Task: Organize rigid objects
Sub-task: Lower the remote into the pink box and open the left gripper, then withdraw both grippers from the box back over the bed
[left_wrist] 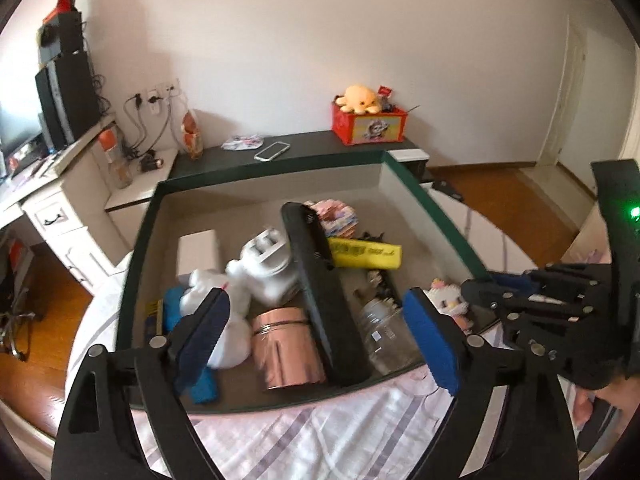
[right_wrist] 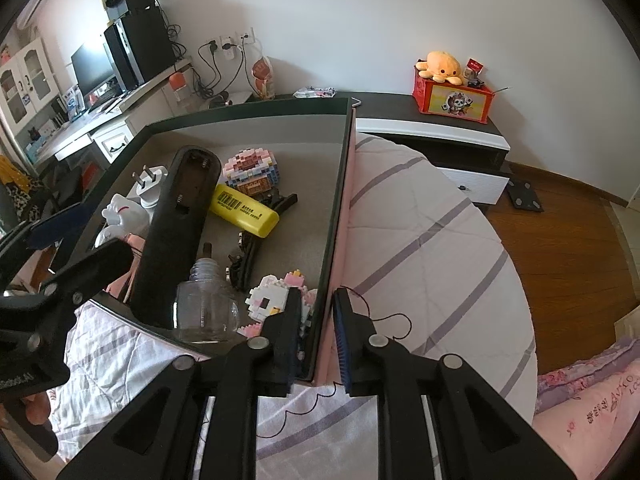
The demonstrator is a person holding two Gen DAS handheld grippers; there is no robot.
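**Open box sitting on a striped bed, one gripper at its wall**

A dark-rimmed box [left_wrist: 440, 208] is resting on a bed [right_wrist: 420, 240] with pink-and-lilac striped bedding, filling the middle of the left wrist view. Inside it a long black remote [left_wrist: 324, 292], battery bay exposed, is lying tilted across the centre. Beside it are sitting a copper-coloured tin [left_wrist: 288, 348], a clear glass jar [left_wrist: 380, 328], a yellow marker [left_wrist: 364, 254], a white plug adapter [left_wrist: 268, 264] and a white plush toy [left_wrist: 212, 288].

The left gripper [left_wrist: 316, 336] is hovering over the near edge of the box, its blue-padded fingers [left_wrist: 204, 332] spread wide with nothing pinched between them — the tin and remote only showing in the gap. The right gripper [right_wrist: 316, 340], at the lower middle of its own view, is straddling the box's right wall near the corner; its fingers are standing a narrow gap apart, and whether the pads are pressing the wall I cannot tell.

Behind the bed a low dark cabinet [left_wrist: 312, 144] is carrying a phone [left_wrist: 272, 151] and a red toy box [left_wrist: 370, 124] topped by a yellow plush octopus [left_wrist: 360, 98]. At upper left a white desk [left_wrist: 68, 196] is holding a monitor and black speakers — cables hanging from wall sockets beside it. Wooden floor [right_wrist: 560, 240] is showing at right.
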